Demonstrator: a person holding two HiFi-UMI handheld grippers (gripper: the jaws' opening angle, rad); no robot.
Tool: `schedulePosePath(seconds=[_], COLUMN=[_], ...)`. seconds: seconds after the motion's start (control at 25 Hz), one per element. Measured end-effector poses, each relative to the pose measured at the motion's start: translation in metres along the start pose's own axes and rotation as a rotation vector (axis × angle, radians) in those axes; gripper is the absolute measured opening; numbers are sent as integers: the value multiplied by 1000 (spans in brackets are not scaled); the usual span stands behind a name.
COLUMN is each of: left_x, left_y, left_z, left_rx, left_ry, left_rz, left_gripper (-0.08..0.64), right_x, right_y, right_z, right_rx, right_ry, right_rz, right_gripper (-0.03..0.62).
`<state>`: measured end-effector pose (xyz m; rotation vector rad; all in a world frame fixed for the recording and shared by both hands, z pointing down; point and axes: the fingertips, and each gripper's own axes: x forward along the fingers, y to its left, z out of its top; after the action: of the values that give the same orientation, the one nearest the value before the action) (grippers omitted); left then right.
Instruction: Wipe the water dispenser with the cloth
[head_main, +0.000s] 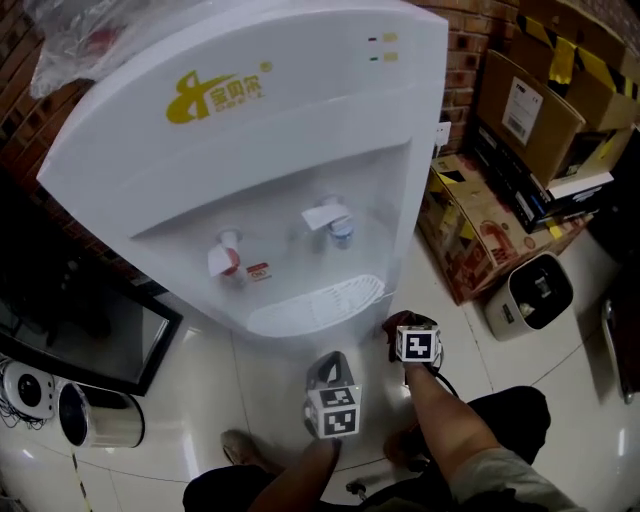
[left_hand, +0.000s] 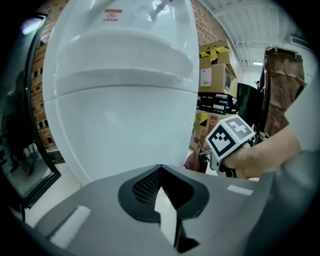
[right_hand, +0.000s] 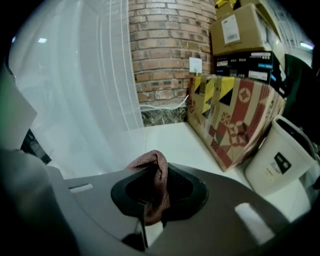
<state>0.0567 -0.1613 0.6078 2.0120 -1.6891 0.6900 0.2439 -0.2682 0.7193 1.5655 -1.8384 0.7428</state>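
Right claw (right_hand: 151, 202) grips the reddish cloth (right_hand: 156, 182), near but clear of the water dispenser (head_main: 260, 150) lower front. Left claw (left_hand: 161, 172) is closed and empty. Recommended: press the cloth flat against the white panel and wipe in overlapping strokes.

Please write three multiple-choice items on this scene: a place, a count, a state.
1. Where is the cloth? A on the floor; B in the right hand-held gripper; C on a box.
2. How many taps has the dispenser? A one; B two; C three.
3. The left hand-held gripper is: A shut, empty; B wide open; C holding a cup.
B: its jaws pinch the cloth. B: one red, one blue. A: its jaws meet on nothing.
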Motion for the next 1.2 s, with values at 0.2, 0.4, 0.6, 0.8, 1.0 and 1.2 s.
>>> schedulePosePath(seconds=[0.2,0.4,0.6,0.8,1.0,1.2], left_x=[-14,-48,-92,-153,-198,-214], left_y=[-24,-31,-53,-79,-106,-92], left_z=[38,60,98,163,229,235], left_rx=[-51,-166,-135,-31,21,-77], left_ry=[-124,-193,-232,-301,-392,-426], left_rz=[55,139,163,208,215,239], left_gripper=[0,0,0,0,0,0], right_x=[-44,-107,-196,-296,-355,-382], right_y=[-19,-14,-2,-2,-4,6], right_z=[76,125,175,223,252,262], right_rx=[-130,-281,-384,-473,-350,-418], right_ry=[-189,-316,-408,-571,-686,-755], right_rz=[35,171,415,627,783,776], right_gripper=[48,48,46,46,46,46])
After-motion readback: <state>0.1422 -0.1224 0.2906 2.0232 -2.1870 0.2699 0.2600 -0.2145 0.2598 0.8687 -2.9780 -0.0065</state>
